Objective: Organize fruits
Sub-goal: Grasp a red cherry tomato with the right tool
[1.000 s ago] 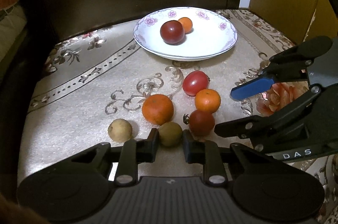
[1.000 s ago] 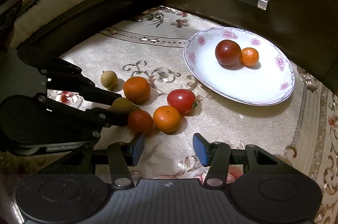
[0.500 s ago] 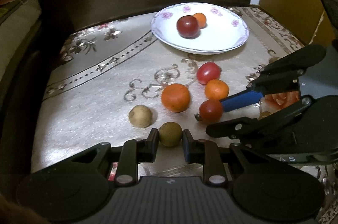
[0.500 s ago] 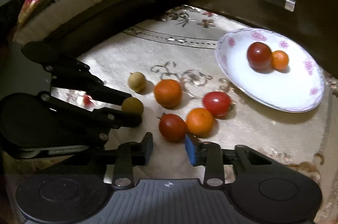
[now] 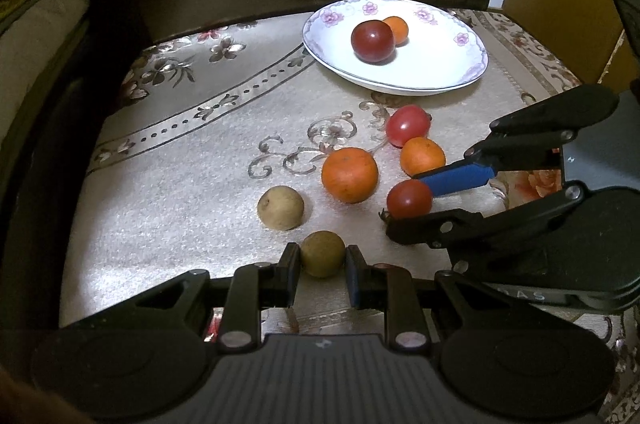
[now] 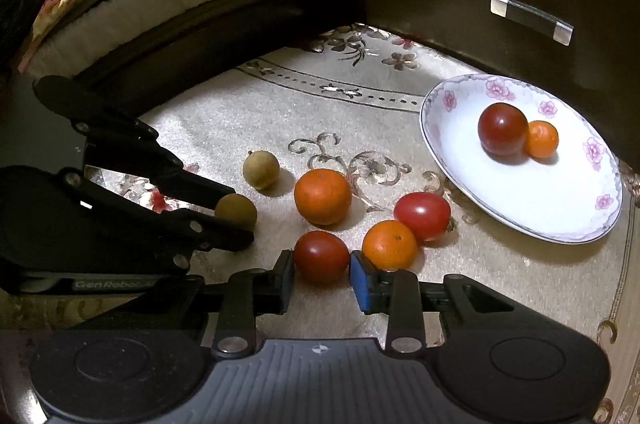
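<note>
Item, left claw (image 5: pixel 322 269) — its jaws stand either side of a small olive-brown fruit (image 5: pixel 322 253) at the near edge of the worktop (image 5: pixel 168 192), pads just beside its skin; whether they press it yet we cannot tell.

Item, right claw (image 6: pixel 322 274) — jaws likewise flank a dark red tomato (image 6: pixel 321 256), close at both flanks, contact uncertain.

We judge both fruits light and round, apt to roll. The tomato is smooth, thin-skinned and likely slippery — hold it across its widest girth with gentle pressure only. The brown fruit looks firmer and duller, less prone to slip; take it at the equator too.

Loose on the cloth beyond: a pale round fruit (image 5: pixel 280 207), a large orange (image 5: pixel 349 174), a small orange (image 5: pixel 422 156), a bright red tomato (image 5: pixel 408 125).

Far right: a flowered plate (image 5: pixel 448 76) holding a dark tomato (image 5: pixel 372 40) and a little orange (image 5: pixel 397 29), touching.
</note>
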